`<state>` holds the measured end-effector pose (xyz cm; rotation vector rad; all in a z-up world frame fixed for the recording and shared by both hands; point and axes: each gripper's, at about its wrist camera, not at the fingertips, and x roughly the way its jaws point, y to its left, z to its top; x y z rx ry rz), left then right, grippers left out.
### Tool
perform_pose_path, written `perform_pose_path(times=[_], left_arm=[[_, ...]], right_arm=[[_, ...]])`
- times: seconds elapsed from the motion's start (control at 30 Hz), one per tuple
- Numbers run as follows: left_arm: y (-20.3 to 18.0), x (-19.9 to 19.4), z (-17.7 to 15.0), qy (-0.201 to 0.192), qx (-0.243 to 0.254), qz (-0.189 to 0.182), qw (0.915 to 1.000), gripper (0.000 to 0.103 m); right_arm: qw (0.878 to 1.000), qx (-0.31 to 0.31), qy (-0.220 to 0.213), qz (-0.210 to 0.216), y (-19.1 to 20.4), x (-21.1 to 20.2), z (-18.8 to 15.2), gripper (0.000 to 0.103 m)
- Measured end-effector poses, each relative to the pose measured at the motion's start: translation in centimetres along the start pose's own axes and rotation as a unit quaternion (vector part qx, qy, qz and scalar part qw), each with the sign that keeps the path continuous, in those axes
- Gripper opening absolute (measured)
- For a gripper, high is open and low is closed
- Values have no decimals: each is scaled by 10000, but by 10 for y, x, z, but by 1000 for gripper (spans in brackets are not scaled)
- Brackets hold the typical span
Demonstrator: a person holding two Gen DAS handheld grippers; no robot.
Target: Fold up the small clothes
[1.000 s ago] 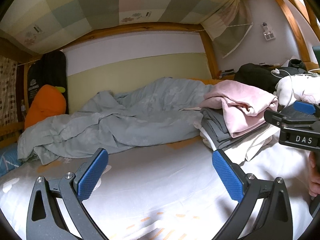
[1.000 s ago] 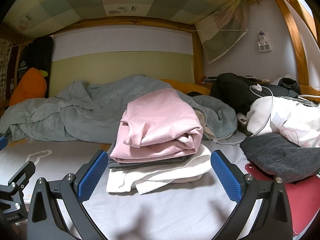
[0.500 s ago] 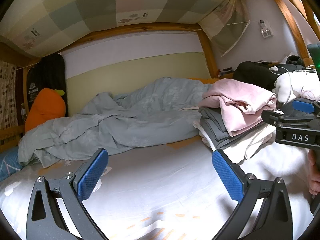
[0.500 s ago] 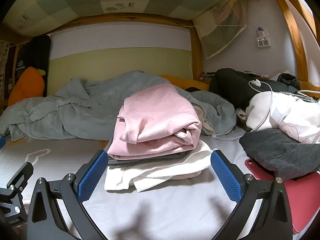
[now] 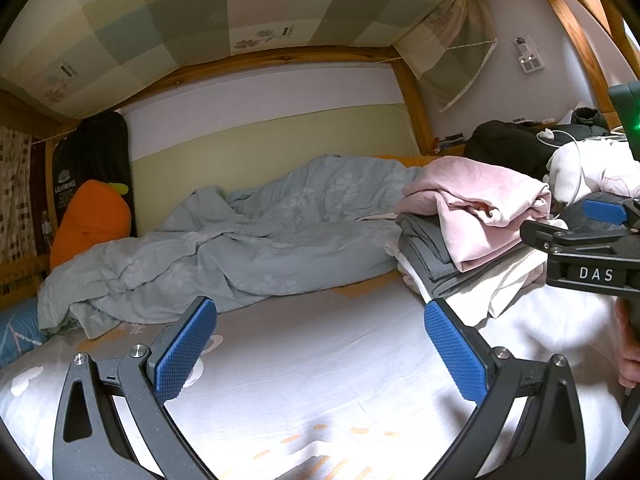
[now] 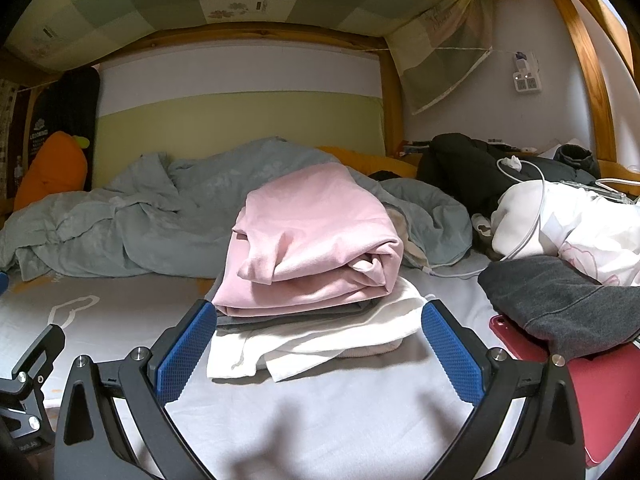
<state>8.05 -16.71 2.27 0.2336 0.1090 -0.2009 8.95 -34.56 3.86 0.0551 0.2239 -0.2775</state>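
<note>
A stack of folded clothes lies on the bed: a pink garment (image 6: 312, 240) on top, a grey one (image 6: 280, 318) under it, a white one (image 6: 320, 340) at the bottom. The stack also shows in the left wrist view (image 5: 480, 216), at the right. My right gripper (image 6: 318, 352) is open and empty, just in front of the stack, its blue pads either side of the white garment. My left gripper (image 5: 320, 350) is open and empty over the bare white sheet (image 5: 320, 360). The right gripper's body (image 5: 584, 256) shows at the right of the left wrist view.
A crumpled grey-blue duvet (image 5: 240, 240) lies along the back. An orange carrot pillow (image 5: 88, 216) is at the back left. At the right lie a dark grey garment (image 6: 560, 300) on a red flat thing (image 6: 600, 380), white clothes with a cable (image 6: 560, 216) and a black bag (image 6: 460, 164).
Both grippers have tilted down or moved slightly, so the scene sits a little lower in each view. Both stay open and empty. The stack has not moved.
</note>
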Motion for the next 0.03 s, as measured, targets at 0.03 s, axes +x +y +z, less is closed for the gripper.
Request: perform_pose_path(times=[0.03], left_arm=[[0, 0, 0, 1, 8, -15, 10000, 103]], right_arm=[[10000, -1, 3, -1, 0, 1, 0, 102]])
